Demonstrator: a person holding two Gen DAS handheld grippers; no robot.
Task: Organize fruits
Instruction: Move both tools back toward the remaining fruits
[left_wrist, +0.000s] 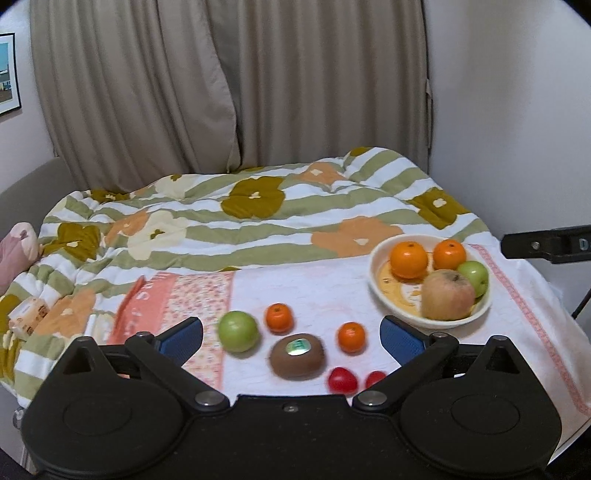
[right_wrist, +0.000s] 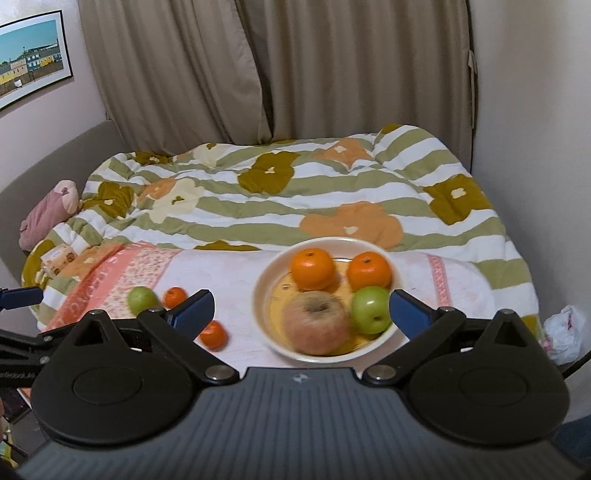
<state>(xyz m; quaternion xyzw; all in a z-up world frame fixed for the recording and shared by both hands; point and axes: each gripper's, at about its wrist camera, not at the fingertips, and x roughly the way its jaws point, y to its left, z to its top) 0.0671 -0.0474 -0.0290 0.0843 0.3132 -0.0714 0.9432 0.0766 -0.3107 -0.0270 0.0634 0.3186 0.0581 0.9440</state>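
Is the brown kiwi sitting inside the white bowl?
No, the kiwi lies on the towel, outside the bowl.

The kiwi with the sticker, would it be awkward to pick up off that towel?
Probably manageable: the kiwi looks fuzzy, so the blue pads should grip. It is rounded and may roll if nudged. The open left gripper looks wide enough.

We see a home bedroom: a floral quilt (right_wrist: 280, 192) covers the bed, beige curtains (right_wrist: 273, 70) behind, a framed picture (right_wrist: 31, 55) on the wall.
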